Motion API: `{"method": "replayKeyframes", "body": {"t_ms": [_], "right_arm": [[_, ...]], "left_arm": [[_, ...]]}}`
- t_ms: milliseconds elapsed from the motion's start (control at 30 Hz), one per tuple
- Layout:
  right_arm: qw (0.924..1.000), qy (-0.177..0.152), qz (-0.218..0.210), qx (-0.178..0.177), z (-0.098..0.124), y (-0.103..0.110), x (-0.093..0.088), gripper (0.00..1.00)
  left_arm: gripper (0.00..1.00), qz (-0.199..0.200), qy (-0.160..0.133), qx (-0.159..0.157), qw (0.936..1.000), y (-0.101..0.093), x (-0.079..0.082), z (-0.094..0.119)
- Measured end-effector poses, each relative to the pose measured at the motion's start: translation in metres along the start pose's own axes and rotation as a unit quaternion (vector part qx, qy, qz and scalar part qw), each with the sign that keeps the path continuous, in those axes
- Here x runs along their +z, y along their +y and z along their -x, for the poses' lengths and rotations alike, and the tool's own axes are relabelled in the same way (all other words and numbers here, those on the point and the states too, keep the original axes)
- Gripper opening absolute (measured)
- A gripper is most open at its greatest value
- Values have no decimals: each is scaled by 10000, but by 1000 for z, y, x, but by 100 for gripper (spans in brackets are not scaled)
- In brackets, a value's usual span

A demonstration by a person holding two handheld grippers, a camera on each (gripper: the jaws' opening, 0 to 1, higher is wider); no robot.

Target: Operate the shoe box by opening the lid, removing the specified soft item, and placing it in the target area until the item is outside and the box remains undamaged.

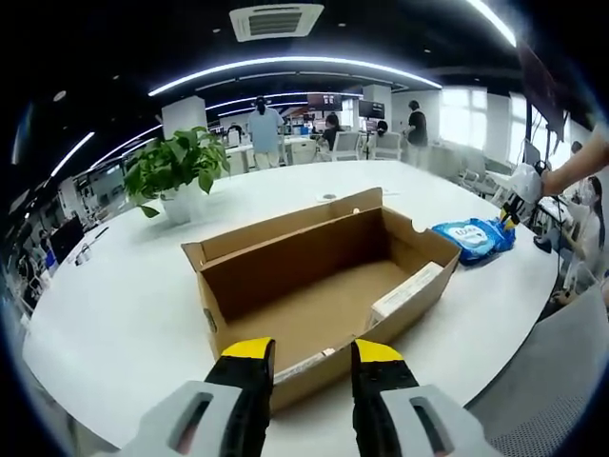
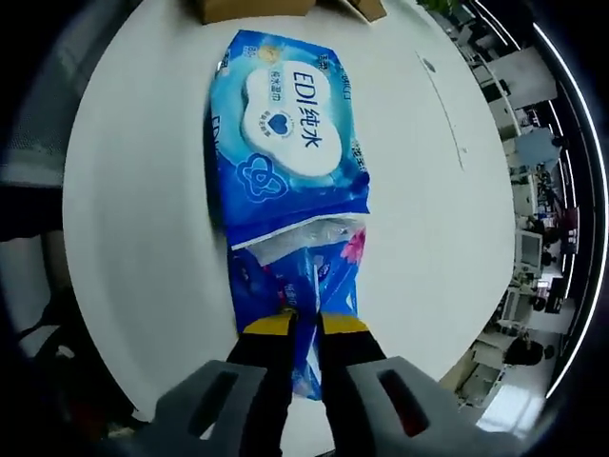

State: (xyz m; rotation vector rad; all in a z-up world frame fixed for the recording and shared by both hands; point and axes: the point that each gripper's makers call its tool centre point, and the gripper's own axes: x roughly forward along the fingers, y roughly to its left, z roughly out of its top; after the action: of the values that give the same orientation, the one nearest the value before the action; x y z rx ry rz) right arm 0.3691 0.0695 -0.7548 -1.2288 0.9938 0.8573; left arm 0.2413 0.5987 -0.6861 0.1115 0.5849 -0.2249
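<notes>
Shoe box (image 1: 319, 286) sits open on white table (image 1: 114, 314), lid flap up at far side, interior looks empty apart from a pale strip along right wall. Wipes pack (image 2: 285, 143), blue, lies flat on table just right of box, already outside it. Right gripper (image 2: 304, 328) has jaws nearly closed, pinching pack's near end seam; the crumpled film there is bunched between tips. Left gripper (image 1: 312, 354) hovers at box's near wall, jaws moderately wide, holding nothing. Potted plant (image 1: 176, 171) far left, well apart.

Risks, judged: grip is on thin film only, so a pull could tear seam or slip off. If right releases w/ a drag, pack may slide toward table edge. Left jaws near cardboard wall; closing or pushing there could crease box.
</notes>
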Motion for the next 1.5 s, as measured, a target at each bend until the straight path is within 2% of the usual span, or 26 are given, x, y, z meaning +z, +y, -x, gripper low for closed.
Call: {"method": "replayKeyframes", "body": {"t_ms": [200,467,533,800,967,1033,1167,1333,1433,1500], "right_arm": [[9995,-75,-291,-126,8,-5,1,13],[9966,-174,-742,-302,19,-7,2,11],[9961,-58,-850,-230,20,-2,-2,15],[9895,-150,-1403,-302,36,4,0,21],[9813,-361,-1839,-447,48,3,14,22],[9809,-406,-1843,-469,51,7,19,24],[9736,-704,-2127,-446,59,15,42,25],[9688,-968,-2245,-414,62,20,69,28],[9628,-1228,-2376,-386,66,22,91,29],[9615,-1342,-2376,-332,67,25,107,29]], "left_arm": [[32,32,-12,-8,10000,0,1,0],[32,39,-7,-90,10000,-3,1,0],[32,57,-8,-114,9999,-3,0,0],[32,173,-28,-195,9997,-6,1,1],[33,271,-25,-221,9994,-5,0,0],[33,310,-24,-231,9993,-5,0,0],[33,403,-50,-213,9989,-3,1,0],[33,529,-79,-202,9984,0,1,1],[33,525,-113,-238,9983,-2,2,1],[33,486,-116,-235,9985,-2,2,1]]}}
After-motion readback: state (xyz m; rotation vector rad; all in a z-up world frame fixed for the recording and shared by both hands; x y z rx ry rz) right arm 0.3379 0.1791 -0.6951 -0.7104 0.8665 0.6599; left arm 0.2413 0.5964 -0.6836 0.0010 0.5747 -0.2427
